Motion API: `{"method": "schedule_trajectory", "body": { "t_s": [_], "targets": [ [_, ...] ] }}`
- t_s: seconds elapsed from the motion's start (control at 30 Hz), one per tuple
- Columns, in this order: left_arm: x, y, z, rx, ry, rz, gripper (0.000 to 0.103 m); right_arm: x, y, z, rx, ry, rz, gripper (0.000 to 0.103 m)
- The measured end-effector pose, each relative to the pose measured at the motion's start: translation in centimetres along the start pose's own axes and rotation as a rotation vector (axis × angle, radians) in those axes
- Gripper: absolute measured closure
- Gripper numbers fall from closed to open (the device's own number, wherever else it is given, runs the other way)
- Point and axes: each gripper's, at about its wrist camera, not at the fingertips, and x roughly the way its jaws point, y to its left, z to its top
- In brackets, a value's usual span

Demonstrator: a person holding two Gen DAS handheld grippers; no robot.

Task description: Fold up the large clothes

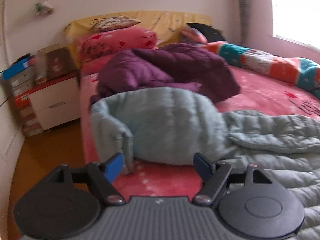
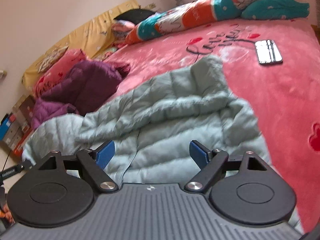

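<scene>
Pale green puffer jacket [image 2: 176, 108] lies half-folded near the close edge of the pink bedspread [image 2: 280, 100], one part humped up in a loose roll, while the left gripper [image 1: 158, 165] and right gripper [image 2: 152, 154] hang over it with jaws wide and nothing between them. That springy hump looks likely to slump open unless pinned. Room to work lies on the bare spread toward the phone-like slab [image 2: 268, 52]; a purple jacket [image 1: 170, 68] crowds the pillow side.
</scene>
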Motion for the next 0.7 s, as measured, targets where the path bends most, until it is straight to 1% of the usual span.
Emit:
{"method": "schedule_trajectory", "body": {
  "t_s": [0.1,0.2,0.3,0.37,0.57,0.7],
  "targets": [
    [0.2,0.5,0.1,-0.004,-0.003,0.026,0.024,0.3,0.6,-0.2,-0.023,0.019,0.011,0.000],
    [0.1,1.5,0.0,-0.036,0.003,0.048,0.021,0.6,1.6,-0.3,-0.045,0.042,0.025,0.000],
    [0.0,2.7,0.0,-0.061,0.003,0.064,0.018,1.6,3.6,0.0,-0.100,0.071,0.057,0.000],
    [-0.3,3.6,0.0,-0.078,0.000,0.075,0.016,2.4,5.3,0.2,-0.155,0.086,0.084,0.000],
    [-1.0,6.5,-0.1,-0.133,-0.014,0.110,0.013,5.1,12.0,0.8,-0.342,0.121,0.202,0.000],
    [-1.0,8.7,-0.2,-0.166,-0.016,0.141,0.012,7.0,16.4,0.5,-0.469,0.130,0.291,0.000]
  ]
}}
